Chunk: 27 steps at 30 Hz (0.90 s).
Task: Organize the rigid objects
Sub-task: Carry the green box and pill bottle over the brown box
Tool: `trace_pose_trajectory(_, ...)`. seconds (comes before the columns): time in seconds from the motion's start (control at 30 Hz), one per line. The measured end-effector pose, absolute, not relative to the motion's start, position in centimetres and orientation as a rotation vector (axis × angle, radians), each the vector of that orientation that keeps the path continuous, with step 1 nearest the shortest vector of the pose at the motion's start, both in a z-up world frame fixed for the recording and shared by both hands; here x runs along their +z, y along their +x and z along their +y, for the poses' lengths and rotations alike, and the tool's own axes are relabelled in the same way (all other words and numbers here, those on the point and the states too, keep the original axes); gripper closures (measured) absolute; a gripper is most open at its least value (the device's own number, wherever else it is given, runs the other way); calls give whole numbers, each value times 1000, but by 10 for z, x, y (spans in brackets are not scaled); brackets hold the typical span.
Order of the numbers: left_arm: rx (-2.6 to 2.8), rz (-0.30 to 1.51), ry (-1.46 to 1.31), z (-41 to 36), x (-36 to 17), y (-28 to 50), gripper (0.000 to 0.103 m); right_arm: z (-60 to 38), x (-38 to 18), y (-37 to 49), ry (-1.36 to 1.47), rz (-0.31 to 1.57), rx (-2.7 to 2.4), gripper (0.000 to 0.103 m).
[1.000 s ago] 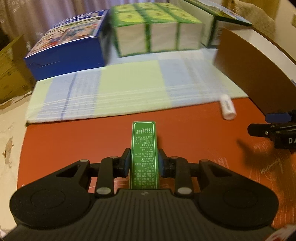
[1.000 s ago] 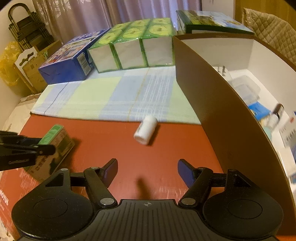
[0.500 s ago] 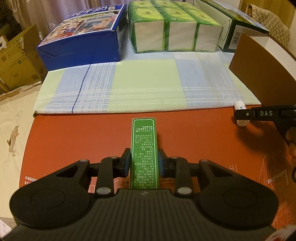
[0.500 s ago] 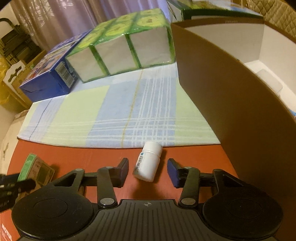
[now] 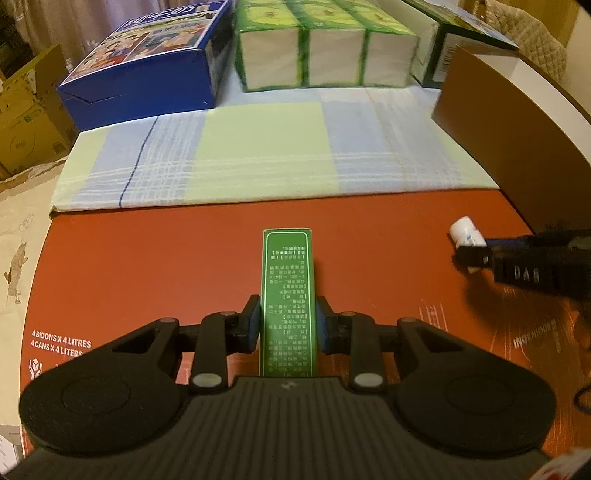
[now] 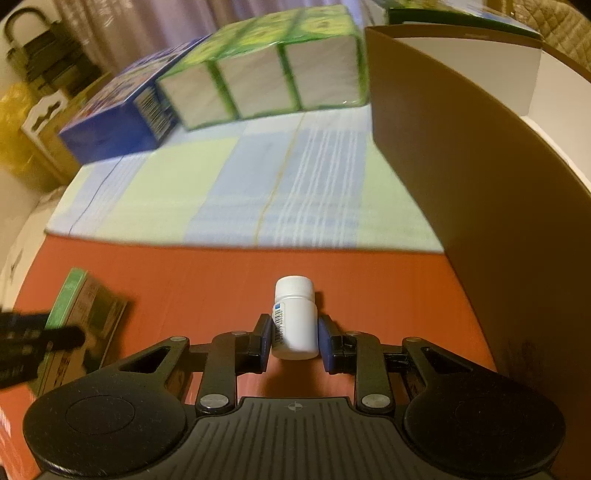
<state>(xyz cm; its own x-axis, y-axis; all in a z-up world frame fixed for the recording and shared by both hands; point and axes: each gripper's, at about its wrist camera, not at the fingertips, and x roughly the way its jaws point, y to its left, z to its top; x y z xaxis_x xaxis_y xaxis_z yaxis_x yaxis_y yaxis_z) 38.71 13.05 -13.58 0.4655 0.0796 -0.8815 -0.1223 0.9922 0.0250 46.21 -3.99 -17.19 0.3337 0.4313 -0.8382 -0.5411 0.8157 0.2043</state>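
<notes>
Here's the white pill bottle (image 6: 295, 317), lying on its side on the red-orange surface (image 6: 207, 280), ribbed cap pointing away from the camera, barcode label along its left flank. The right gripper (image 6: 294, 341) has both blue pads pressed against the bottle's body, one on each side: a firm pinch. From the left wrist view the same bottle (image 5: 466, 233) peeks out at the far right, half covered by the dark, blurred bulk of that gripper (image 5: 476, 254).

Over to the other side: the left gripper (image 5: 288, 325) is clamped on a slim green box (image 5: 288, 295), narrow printed face up, sticking out forward between the pads above the red surface (image 5: 147, 266). In the right wrist view that green box (image 6: 70, 295) sits at the far left with a brown side panel showing, the left gripper's black fingers (image 6: 40, 338) crossing in front of it.

The red surface carries white print along its edges, "4 BIDONS X 4 LITRES" at lower left. Beyond it lies a checked cloth (image 5: 258, 158) in pale green, blue and white. At the cloth's far edge stand a blue picture box (image 5: 147, 74) on the left and a green-wrapped pack of three tissue boxes (image 5: 321, 55) beside it, with a dark green box (image 5: 461, 37) further right. A tall brown cardboard wall (image 6: 480, 192), white inside, rises along the right edge, close to the bottle. Curtains (image 6: 122, 22) hang at the back; cardboard cartons (image 5: 26, 114) and a yellow bag (image 6: 14, 122) sit off to the left.
</notes>
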Motion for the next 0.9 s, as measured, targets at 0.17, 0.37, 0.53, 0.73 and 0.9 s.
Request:
trace_pose_trajectory(0.17, 95, 1089, -42, 118, -135, 372, 77, -54, -173, 430, -182, 1043, 675, 80)
trace_pose_trajectory(0.37, 51, 1106, -27, 98, -133, 348, 77, -68, -172, 396, -214, 1040, 693, 80)
trace_pose_trajectory(0.53, 9, 1112, 3, 80, -133, 338, 77, -77, -170, 374, -234, 1042, 705, 79)
trace_pose_trajectory(0.73, 8, 1122, 21, 72, -138, 340, 77, -81, -171, 367, -243, 1047, 706, 79)
trace_pose_trajectory(0.9, 15, 1126, 32, 71, -142, 344, 77, -77, -171, 370, -231, 1050, 690, 79)
